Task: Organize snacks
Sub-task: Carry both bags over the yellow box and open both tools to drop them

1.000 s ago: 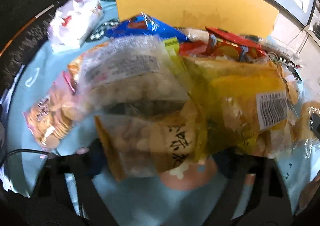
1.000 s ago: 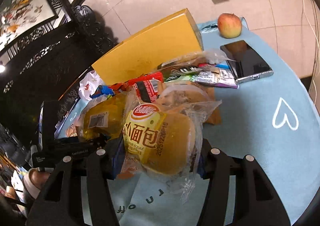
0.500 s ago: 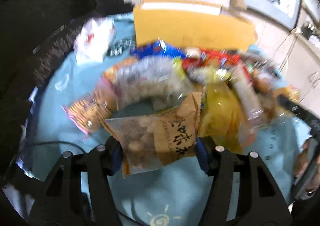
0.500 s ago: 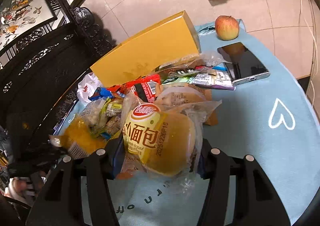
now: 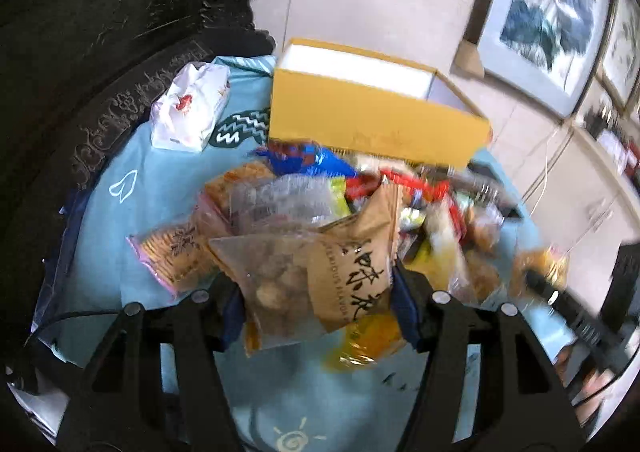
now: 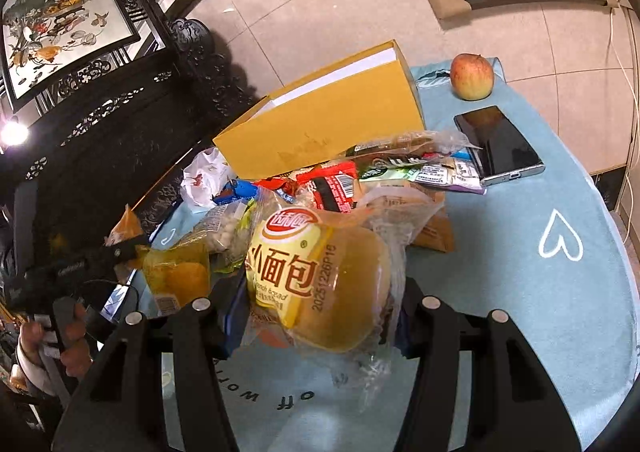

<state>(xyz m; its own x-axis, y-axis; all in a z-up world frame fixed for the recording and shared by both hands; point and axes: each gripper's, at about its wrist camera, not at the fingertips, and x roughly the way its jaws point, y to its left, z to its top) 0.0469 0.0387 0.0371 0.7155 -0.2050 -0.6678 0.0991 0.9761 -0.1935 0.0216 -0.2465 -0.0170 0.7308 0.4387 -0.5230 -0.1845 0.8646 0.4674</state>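
Observation:
A pile of snack packets [image 5: 360,196] lies on the blue tablecloth in front of an open yellow box [image 5: 372,120]. My left gripper [image 5: 316,296] is shut on a brown and clear snack bag [image 5: 316,284] and holds it raised above the table. My right gripper [image 6: 316,312] is shut on a packaged bread bun [image 6: 320,276] with a yellow label. The yellow box [image 6: 324,128] stands behind the pile [image 6: 360,176] in the right wrist view. The left gripper [image 6: 120,252] shows at the left of that view.
A white tissue pack [image 5: 190,108] lies left of the box. A yellow packet [image 6: 178,272] lies near the left gripper. An apple [image 6: 472,76] and a black phone [image 6: 498,144] lie at the table's right side. Dark carved furniture [image 6: 120,92] stands behind.
My left gripper has lifted and pulled back with the brown snack bag, leaving the yellow packet on the table. My right gripper keeps hold of the bread bun and has barely moved.

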